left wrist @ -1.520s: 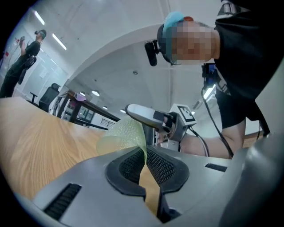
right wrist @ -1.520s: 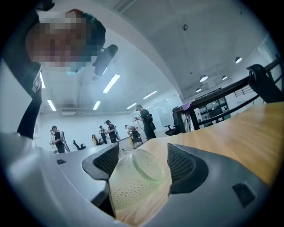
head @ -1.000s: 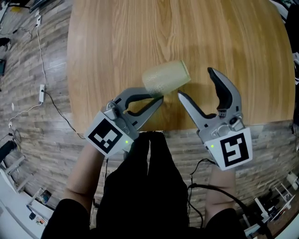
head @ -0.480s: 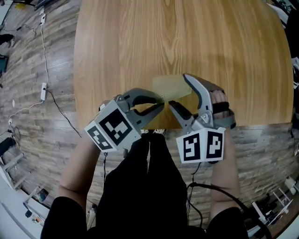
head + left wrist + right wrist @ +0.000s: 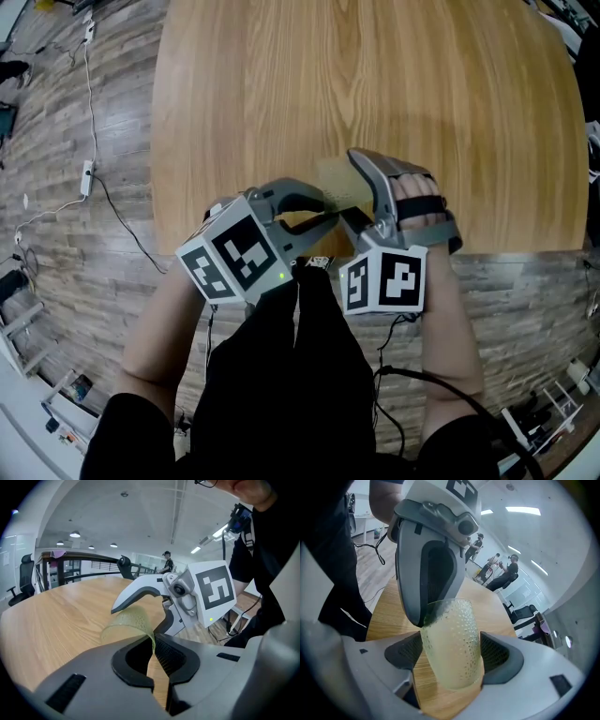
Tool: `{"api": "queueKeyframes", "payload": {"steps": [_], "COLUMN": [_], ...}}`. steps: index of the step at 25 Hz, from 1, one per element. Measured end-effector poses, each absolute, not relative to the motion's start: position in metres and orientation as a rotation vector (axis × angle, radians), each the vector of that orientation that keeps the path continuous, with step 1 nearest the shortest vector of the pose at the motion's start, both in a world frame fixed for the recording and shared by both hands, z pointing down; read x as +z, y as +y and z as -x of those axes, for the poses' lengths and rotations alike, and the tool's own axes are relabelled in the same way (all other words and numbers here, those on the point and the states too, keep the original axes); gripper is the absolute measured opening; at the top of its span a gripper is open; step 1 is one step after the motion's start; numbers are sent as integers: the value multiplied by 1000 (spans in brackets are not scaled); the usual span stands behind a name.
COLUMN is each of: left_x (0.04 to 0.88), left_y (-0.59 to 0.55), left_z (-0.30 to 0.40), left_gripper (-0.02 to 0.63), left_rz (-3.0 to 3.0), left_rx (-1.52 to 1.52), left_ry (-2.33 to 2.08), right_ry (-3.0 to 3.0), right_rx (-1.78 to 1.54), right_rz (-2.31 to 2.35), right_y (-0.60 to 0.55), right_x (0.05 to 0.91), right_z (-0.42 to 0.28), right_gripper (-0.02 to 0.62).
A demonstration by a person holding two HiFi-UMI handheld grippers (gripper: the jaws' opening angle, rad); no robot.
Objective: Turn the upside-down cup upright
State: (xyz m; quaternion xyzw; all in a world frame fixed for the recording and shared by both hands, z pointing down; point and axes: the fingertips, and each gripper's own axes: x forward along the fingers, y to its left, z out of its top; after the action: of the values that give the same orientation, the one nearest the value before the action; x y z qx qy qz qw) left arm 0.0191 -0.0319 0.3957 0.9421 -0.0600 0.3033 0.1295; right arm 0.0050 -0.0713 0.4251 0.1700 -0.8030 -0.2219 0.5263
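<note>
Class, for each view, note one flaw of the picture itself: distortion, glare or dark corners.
Head view: floor planks bow from wide-angle distortion. Left gripper view: black rounded corners, bright ceiling lights. Right gripper view: the close cup looms oversized, corners dark.

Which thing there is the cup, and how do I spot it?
Look to the near edge of the wooden table, where the two grippers meet. The cup is pinched at its rim by the left gripper, with the right gripper's open jaws on either side. It is the only translucent thing there: pale yellow-green with a dimpled wall.
</note>
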Motion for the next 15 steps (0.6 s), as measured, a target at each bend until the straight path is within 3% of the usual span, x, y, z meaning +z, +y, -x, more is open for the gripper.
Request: {"api": "queueKeyframes", "payload": {"steps": [13,15], "left_x": [394,387], "left_y": [-37,-35], "left_z": [-22,-23], "left_gripper": [31,59], "left_rz": [-2768,-2781], "left_rx": [865,825], "left_ry": [-224,-207], "right_ry": [-1961,-1980], "right_rx": [-513,-501], "right_rz": [-519,-547], "right_y": [-76,-77], "right_x": [425,422], "right_z": [-13,-14], "right_gripper": [328,328]}}
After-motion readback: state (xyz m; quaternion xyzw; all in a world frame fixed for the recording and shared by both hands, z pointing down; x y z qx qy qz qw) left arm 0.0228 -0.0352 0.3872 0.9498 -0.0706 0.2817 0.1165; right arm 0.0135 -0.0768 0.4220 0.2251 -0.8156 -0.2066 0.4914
